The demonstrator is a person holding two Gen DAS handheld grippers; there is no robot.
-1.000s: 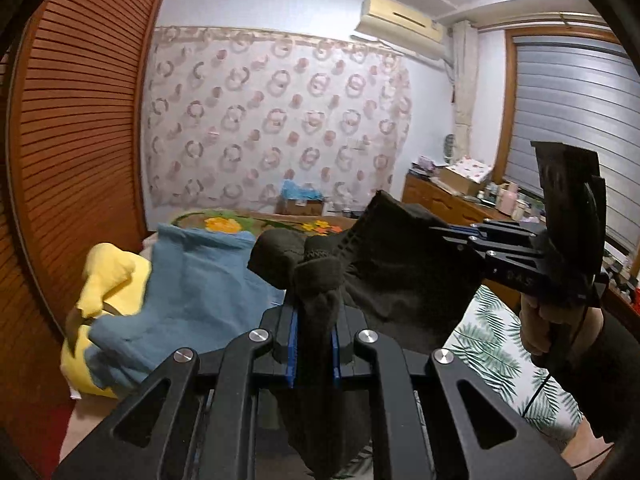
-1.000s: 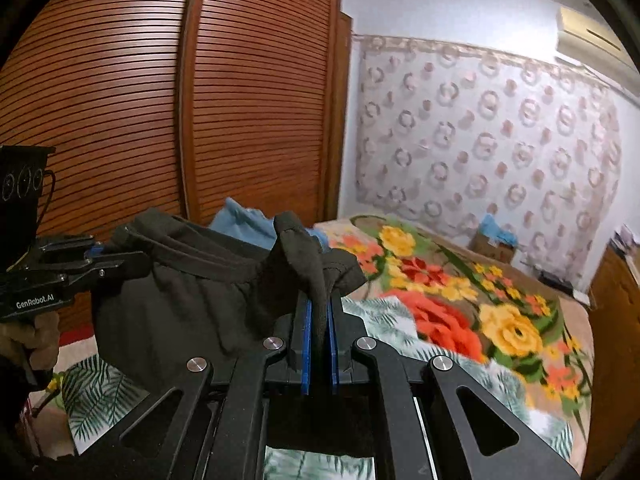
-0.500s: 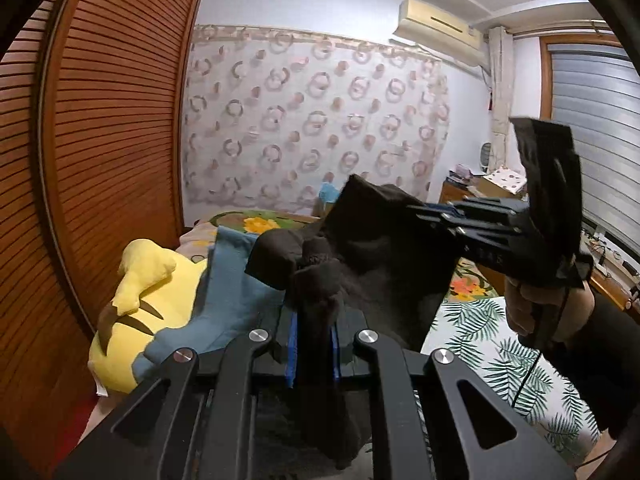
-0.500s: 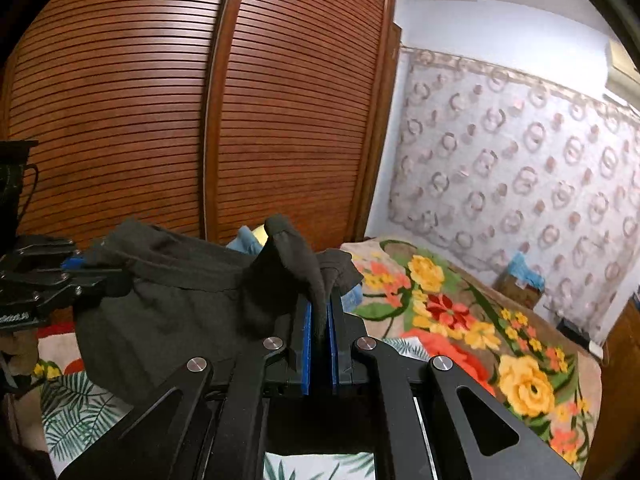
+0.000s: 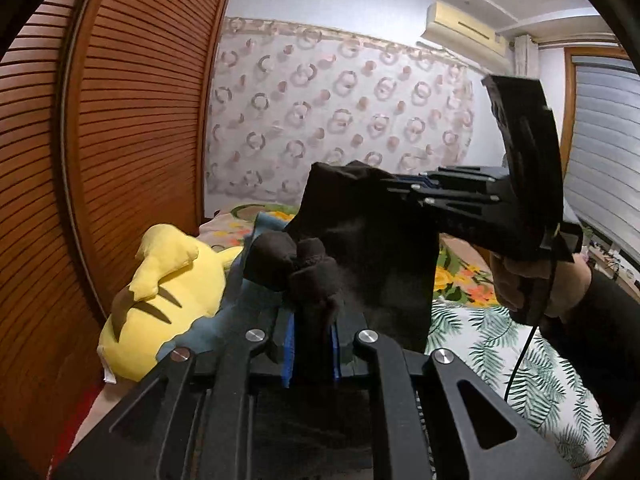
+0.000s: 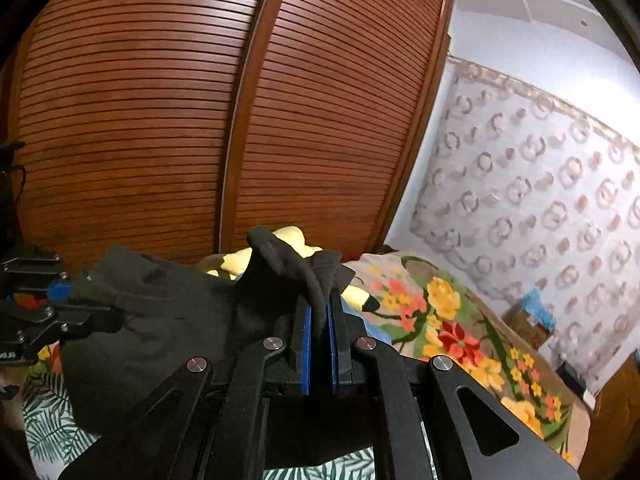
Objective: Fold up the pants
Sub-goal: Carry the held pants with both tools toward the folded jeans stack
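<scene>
Both tools clamped on the pants [image 5: 372,264], held up in the air over the bed [image 5: 520,364]. Left tool [image 5: 312,344]: blue pads pressed on a bunched wad of dark fabric. Right tool [image 6: 318,344]: same, pinching another bunch, likely the waistband edge. Cloth hangs slack between them, nothing flat on the bed yet. Judgement: early stage, no fold visible; spreading out, laying down and all folds still to do. Behind: yellow plush toy [image 5: 160,292] and blue cloth [image 5: 240,304] on the bed, then slatted wardrobe doors [image 6: 160,120], patterned curtain [image 5: 340,120] at the back.

dark pants [image 5: 372,264] [image 6: 160,320], bunched, hanging in the air above the bed
</scene>
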